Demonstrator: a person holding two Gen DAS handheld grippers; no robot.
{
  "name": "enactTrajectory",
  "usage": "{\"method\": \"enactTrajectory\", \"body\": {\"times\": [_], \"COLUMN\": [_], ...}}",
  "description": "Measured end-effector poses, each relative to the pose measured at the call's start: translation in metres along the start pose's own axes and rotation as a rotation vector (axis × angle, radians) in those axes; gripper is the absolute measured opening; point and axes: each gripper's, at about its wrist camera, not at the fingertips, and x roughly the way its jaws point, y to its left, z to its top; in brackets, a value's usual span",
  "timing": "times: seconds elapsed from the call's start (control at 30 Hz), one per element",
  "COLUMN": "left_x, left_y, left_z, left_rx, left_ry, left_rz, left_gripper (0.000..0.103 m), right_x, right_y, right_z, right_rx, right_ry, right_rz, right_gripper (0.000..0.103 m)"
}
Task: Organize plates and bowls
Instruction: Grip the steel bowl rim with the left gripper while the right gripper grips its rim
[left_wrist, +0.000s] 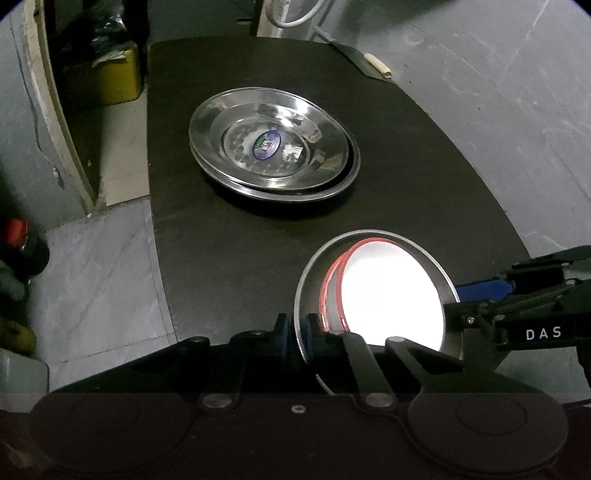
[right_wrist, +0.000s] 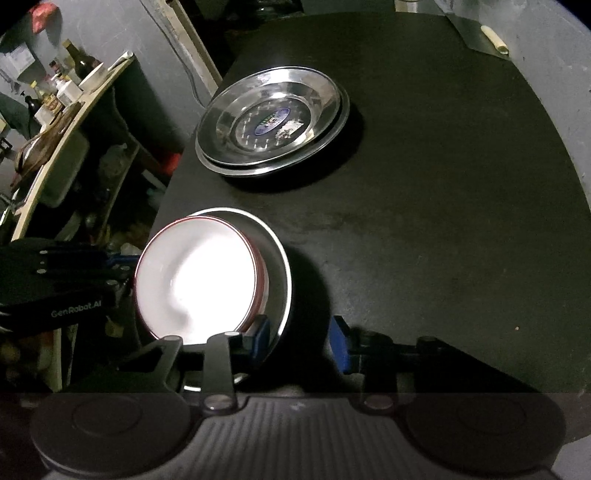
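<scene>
A steel bowl (left_wrist: 448, 284) sits at the near edge of a dark tabletop (left_wrist: 236, 243), and nested inside it, tilted toward one side, are white bowls with red rims (left_wrist: 388, 295). The left gripper (left_wrist: 297, 328) has its blue pads pressed together on the steel bowl's near-left wall, pinching the thin rim between them. The right gripper (right_wrist: 301, 338) stands at the opposite side of the same bowl: one blue finger (right_wrist: 260, 332) lies inside against the wall, while the other finger (right_wrist: 340, 341) is still apart from it outside, so the jaws straddle the rim without clamping it. Farther back, toward the middle of the table, two steel plates (left_wrist: 273, 144) lie stacked, the upper one bearing a blue oval sticker (left_wrist: 266, 144). Grey tiled floor (left_wrist: 480, 92) surrounds the table.
</scene>
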Motion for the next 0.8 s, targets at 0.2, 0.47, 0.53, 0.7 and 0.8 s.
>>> {"method": "enactTrajectory", "body": {"times": [0.2, 0.47, 0.53, 0.7, 0.8], "left_x": [0.0006, 0.0005, 0.0005, 0.0012, 0.0009], "left_y": [-0.0024, -0.0022, -0.0025, -0.0022, -0.0018], "left_z": [0.0018, 0.0024, 0.0026, 0.0026, 0.0026], "left_rx": [0.015, 0.008, 0.007, 0.008, 0.007], "left_ry": [0.003, 0.003, 0.003, 0.004, 0.004], "left_rz": [0.012, 0.005, 0.005, 0.004, 0.004], "left_gripper": [0.006, 0.006, 0.006, 0.006, 0.006], "right_x": [0.0024, 0.0060, 0.0071, 0.0085, 0.0084], "right_y": [0.0020, -0.0076, -0.0072, -0.0056, -0.0041], "right_z": [0.0007, 0.0020, 0.0024, 0.0034, 0.0030], "right_rx": [-0.012, 0.048, 0.050, 0.045, 0.039], "right_ry": [0.004, 0.014, 0.016, 0.020, 0.023], "right_rz": [0.063, 0.111, 0.112, 0.109, 0.105], "right_gripper": [0.017, 0.017, 0.017, 0.017, 0.017]}}
